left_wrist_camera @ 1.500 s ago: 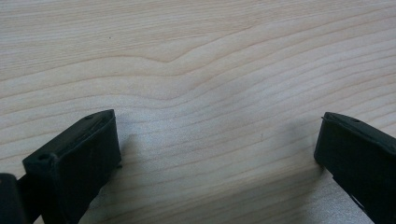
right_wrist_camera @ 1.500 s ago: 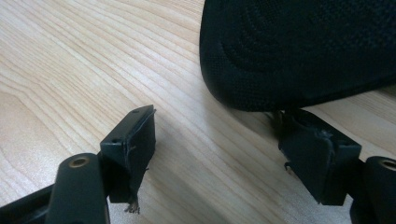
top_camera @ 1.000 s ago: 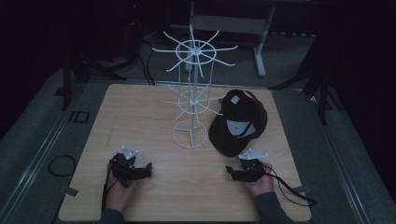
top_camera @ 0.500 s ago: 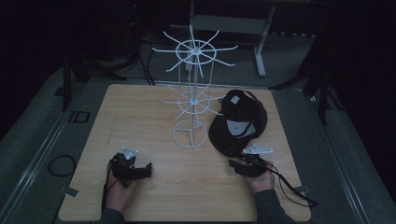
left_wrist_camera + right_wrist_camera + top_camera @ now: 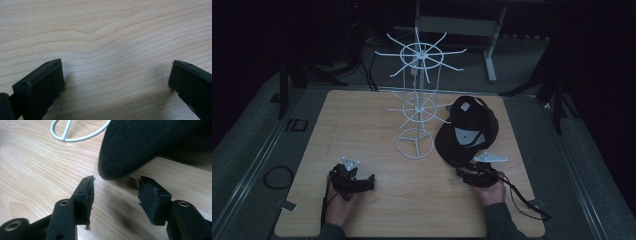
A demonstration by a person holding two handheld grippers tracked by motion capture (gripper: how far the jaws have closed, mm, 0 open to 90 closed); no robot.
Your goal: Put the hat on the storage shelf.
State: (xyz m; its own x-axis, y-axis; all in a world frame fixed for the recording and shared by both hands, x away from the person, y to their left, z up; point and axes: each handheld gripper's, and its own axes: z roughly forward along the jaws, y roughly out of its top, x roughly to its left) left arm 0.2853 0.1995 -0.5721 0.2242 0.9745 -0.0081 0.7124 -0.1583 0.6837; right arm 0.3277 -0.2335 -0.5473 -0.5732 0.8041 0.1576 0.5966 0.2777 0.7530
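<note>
A black cap (image 5: 468, 130) lies on the wooden table (image 5: 362, 125) to the right of a white wire rack (image 5: 419, 100). My right gripper (image 5: 464, 173) sits just in front of the cap's brim, its jaws apart. In the right gripper view the brim (image 5: 140, 147) curves just beyond my open right gripper (image 5: 116, 187), with nothing between the fingers (image 5: 86, 192). My left gripper (image 5: 368, 181) rests low over the table's front left. In the left gripper view it stands wide open (image 5: 116, 72) over bare wood.
The rack's round wire base (image 5: 75, 132) stands left of the brim. A cable (image 5: 522, 197) trails from the right gripper toward the table's front right corner. Dark floor and stands surround the table.
My right gripper has edged forward and left, closer to the cap's brim. The left gripper has stayed in place.
</note>
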